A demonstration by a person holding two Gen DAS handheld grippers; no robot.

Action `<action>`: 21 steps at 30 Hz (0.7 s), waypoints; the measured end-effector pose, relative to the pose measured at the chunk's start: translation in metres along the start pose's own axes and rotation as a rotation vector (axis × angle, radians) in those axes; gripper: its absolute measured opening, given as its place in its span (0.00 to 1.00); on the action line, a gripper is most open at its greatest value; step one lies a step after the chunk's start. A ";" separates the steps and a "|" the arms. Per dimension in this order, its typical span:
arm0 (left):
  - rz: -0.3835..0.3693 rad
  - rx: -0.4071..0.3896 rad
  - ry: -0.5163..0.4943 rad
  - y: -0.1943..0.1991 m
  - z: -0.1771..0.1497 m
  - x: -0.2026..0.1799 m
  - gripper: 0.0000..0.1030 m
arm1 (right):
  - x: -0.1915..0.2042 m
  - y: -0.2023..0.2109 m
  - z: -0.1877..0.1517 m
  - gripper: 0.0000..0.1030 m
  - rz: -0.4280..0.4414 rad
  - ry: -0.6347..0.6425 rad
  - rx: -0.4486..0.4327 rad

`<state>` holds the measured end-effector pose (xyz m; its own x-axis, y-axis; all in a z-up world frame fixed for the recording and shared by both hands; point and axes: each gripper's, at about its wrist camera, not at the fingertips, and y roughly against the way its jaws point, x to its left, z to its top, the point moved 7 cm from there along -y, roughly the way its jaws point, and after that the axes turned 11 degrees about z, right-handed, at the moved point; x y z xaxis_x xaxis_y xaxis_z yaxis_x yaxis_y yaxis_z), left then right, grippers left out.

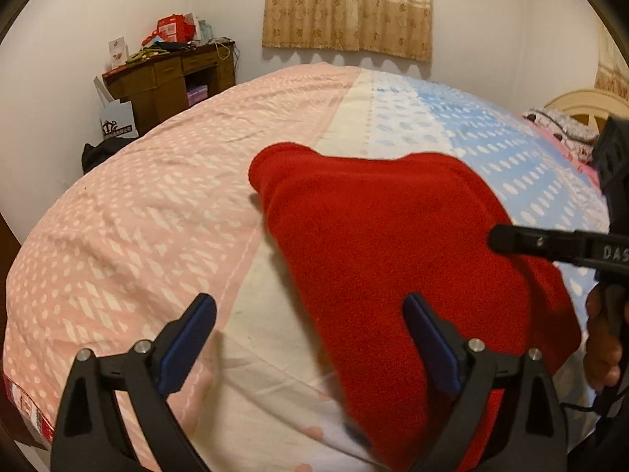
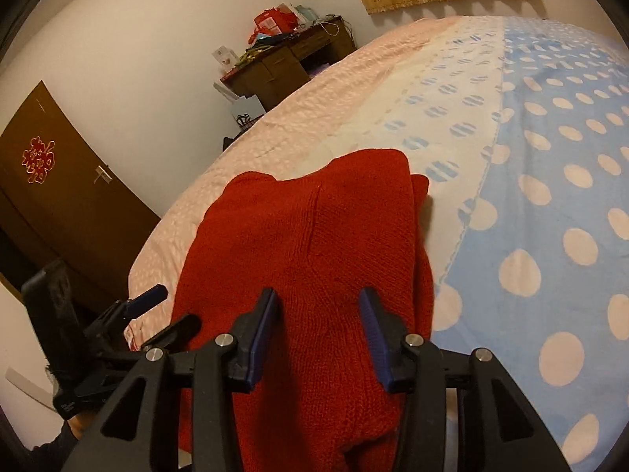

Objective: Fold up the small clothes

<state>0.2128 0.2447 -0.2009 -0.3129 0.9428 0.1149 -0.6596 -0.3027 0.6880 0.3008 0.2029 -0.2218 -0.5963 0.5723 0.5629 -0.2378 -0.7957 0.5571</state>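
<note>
A red knitted garment is lying folded on the bed, straddling the quilt's pale centre stripe. The left gripper is hovering at its near edge, jaws spread and empty; the right gripper is hovering over it, likewise released.

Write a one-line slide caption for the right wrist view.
Open right gripper poised over a red knit garment on the dotted bedspread.

The bed is viewed closely from its near edge by both wrist cameras; the red garment, desk and curtain are shared.
</note>
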 end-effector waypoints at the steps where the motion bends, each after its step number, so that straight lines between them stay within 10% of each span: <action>1: -0.001 0.001 -0.003 -0.001 -0.001 -0.001 0.96 | 0.001 -0.001 -0.001 0.43 -0.014 0.016 0.007; 8: -0.001 -0.007 0.001 0.005 -0.003 0.000 0.96 | -0.004 0.009 -0.004 0.44 0.010 -0.037 -0.036; 21: -0.081 -0.171 0.016 0.085 0.023 -0.004 0.96 | 0.057 0.086 -0.010 0.50 -0.263 0.128 -0.203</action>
<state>0.1739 0.2187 -0.1263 -0.2640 0.9631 0.0518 -0.7891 -0.2465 0.5627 0.2384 0.1654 -0.1482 -0.5826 0.7436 0.3281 -0.5360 -0.6550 0.5326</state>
